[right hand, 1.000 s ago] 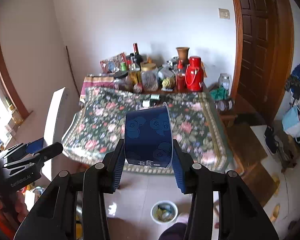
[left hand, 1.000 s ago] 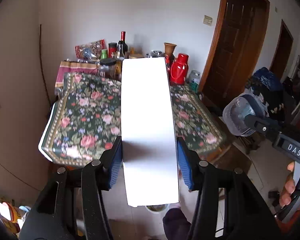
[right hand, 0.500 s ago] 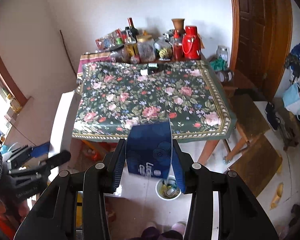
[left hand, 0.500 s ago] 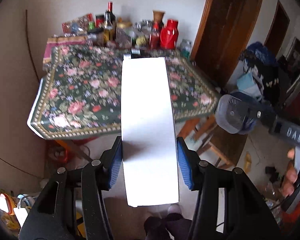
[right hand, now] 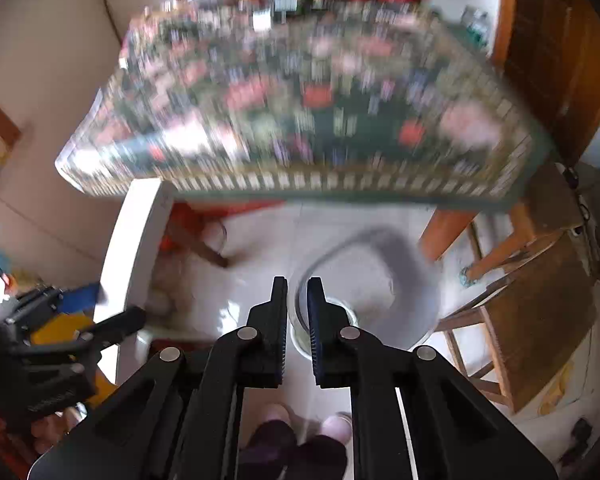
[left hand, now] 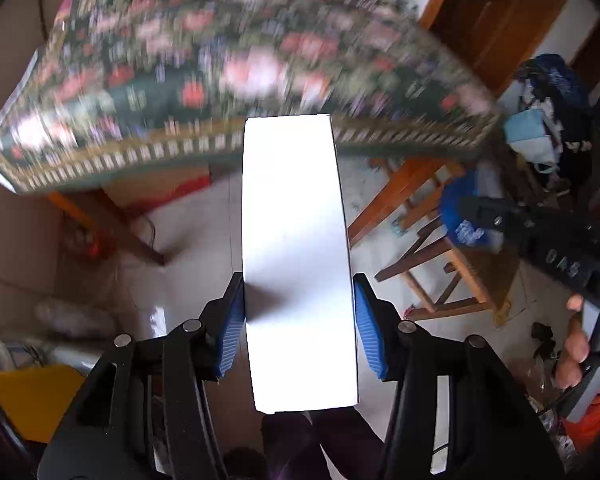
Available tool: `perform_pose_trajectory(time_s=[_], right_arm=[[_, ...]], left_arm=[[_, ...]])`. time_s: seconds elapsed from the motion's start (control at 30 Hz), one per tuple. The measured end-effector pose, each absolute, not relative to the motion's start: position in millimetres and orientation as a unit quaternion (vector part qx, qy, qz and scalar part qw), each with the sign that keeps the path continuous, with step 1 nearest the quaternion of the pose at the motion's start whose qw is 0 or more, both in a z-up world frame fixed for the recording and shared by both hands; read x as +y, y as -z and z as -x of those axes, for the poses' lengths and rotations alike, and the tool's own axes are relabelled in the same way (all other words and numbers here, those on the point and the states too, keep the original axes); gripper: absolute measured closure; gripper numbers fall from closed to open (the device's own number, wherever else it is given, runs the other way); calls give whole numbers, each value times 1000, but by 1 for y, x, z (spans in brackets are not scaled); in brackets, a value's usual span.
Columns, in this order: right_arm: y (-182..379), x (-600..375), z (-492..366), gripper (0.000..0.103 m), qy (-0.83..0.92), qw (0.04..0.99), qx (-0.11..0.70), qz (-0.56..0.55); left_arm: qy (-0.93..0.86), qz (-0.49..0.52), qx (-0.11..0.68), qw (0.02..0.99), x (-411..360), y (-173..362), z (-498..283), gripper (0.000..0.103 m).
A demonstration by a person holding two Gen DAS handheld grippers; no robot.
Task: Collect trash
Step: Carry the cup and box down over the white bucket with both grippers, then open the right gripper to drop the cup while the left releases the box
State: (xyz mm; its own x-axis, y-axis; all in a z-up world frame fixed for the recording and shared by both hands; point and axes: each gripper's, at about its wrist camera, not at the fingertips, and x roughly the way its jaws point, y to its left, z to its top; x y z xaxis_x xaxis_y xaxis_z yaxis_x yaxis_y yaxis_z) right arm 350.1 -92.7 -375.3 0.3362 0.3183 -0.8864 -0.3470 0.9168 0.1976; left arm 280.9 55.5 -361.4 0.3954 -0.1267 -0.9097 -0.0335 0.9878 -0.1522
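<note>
Holding a tall white cardboard box (left hand: 298,256) upright between the blue pads of my left claw (left hand: 299,320), I stand over the tiled floor just short of the floral-cloth tabletop (left hand: 220,80). My right claw (right hand: 297,316) carries nothing, its jaws drawn narrow with only a slit between them, poised above the small white round bin (right hand: 300,340) on the floor by my feet. I judge the dropping step is in hand: next the box must swing over that bin, which looks narrow for it, and my left claw must let go
</note>
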Motion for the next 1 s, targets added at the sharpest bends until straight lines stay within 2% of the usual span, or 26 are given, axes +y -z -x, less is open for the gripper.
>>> perform_pose_trajectory(time_s=[0.27, 0.43, 0.53, 0.63, 0.7, 0.77, 0.8, 0.83, 1.0], right_arm=[[516, -73, -363, 97, -232, 765, 600, 31], [577, -57, -370, 96, -261, 738, 620, 42], [611, -53, -378, 87, -255, 719, 644, 53], [629, -60, -382, 84, -242, 715, 654, 54], [633, -68, -382, 74, -231, 717, 656, 56], [633, -76, -382, 48, -218, 723, 654, 56], [633, -79, -382, 45, -213, 726, 652, 52], [633, -84, -381, 42, -210, 728, 651, 46], [626, -101, -381, 42, -190, 732, 653, 44]], left_arm=[[-4, 92, 601, 794, 59, 491, -285, 52], [-11, 106, 621, 776, 61, 553, -288, 52], [-8, 113, 635, 764, 59, 587, -295, 52], [2, 113, 649, 752, 52, 613, -303, 52], [9, 114, 657, 745, 47, 629, -309, 52], [18, 118, 665, 737, 41, 645, -316, 52], [22, 119, 668, 734, 38, 652, -320, 52], [26, 119, 671, 731, 34, 658, -324, 52], [29, 104, 686, 720, 23, 680, -347, 52]])
